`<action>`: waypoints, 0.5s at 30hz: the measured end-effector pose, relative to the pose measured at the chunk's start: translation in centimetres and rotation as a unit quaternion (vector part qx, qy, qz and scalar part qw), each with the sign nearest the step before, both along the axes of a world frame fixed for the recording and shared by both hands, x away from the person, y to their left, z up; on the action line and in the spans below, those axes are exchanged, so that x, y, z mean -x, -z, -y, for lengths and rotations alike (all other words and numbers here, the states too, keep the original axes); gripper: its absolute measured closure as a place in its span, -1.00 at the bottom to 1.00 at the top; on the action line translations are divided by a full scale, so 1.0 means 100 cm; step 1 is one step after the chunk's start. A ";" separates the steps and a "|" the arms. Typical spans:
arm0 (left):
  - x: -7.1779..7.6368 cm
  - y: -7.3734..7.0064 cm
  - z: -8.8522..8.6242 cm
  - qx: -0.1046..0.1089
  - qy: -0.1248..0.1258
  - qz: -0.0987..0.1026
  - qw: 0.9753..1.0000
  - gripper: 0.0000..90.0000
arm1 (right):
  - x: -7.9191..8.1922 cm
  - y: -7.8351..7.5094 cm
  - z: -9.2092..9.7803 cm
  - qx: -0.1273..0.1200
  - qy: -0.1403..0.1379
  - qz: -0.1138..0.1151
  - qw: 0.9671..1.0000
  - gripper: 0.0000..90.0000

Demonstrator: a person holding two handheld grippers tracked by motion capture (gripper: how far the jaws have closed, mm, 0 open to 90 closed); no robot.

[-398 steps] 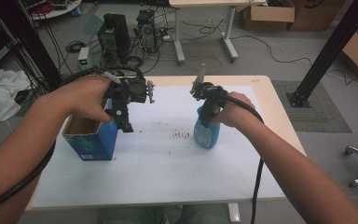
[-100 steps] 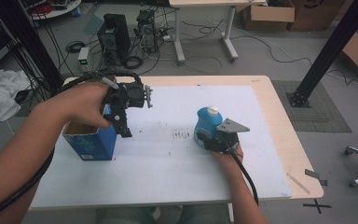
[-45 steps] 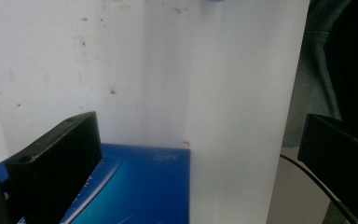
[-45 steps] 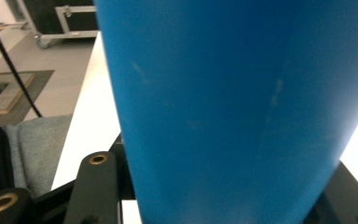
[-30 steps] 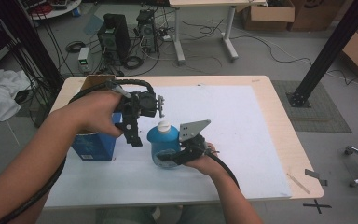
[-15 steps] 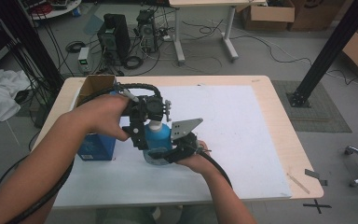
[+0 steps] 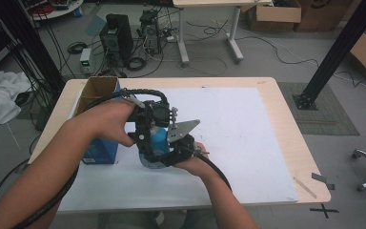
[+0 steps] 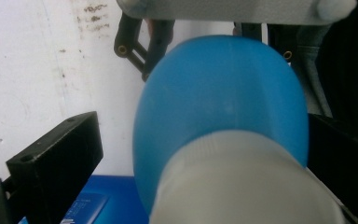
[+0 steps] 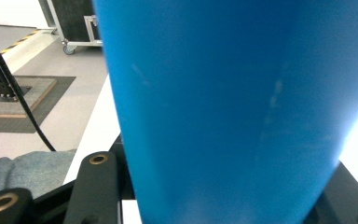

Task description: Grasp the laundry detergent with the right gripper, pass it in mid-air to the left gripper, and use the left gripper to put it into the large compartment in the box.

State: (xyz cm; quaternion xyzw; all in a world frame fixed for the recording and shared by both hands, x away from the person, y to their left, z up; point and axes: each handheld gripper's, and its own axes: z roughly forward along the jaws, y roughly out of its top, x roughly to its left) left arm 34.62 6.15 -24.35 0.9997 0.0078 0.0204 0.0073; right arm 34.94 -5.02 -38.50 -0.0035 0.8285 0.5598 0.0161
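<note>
Uncapping the blue bottle with two grippers

Looks like a hold-and-twist moment. The blue bottle (image 7: 156, 143) stands on the white sheet (image 7: 248, 133) covering the surface (image 7: 286, 143), just beside the blue cardboard box (image 7: 100, 148). The right gripper (image 7: 178, 150) is clamped on the bottle's lower body from the person's side; its own view has the blue wall running between its jaws.

The left gripper (image 7: 150, 131) comes down over the top. In its view the jaws sit apart, one on each side of the white cap (image 8: 247, 182), with a gap at the left jaw.

My guess for doing this well: centre the cap between the jaws before closing, keep the base pinned low, and twist about the bottle's own axis so it doesn't tip.

Long axis is roughly upright, cap pointing up.
</note>
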 end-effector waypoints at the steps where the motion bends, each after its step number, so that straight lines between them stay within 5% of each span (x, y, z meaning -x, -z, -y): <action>1: 0.000 0.000 0.000 -0.002 0.000 0.001 1.000 -0.98 | 0.000 0.000 0.000 0.001 -0.001 -0.001 1.000 0.01; 15: 0.001 0.000 0.004 -0.010 0.011 0.005 1.000 -0.75 | -0.001 -0.001 -0.001 0.000 0.002 0.002 1.000 0.01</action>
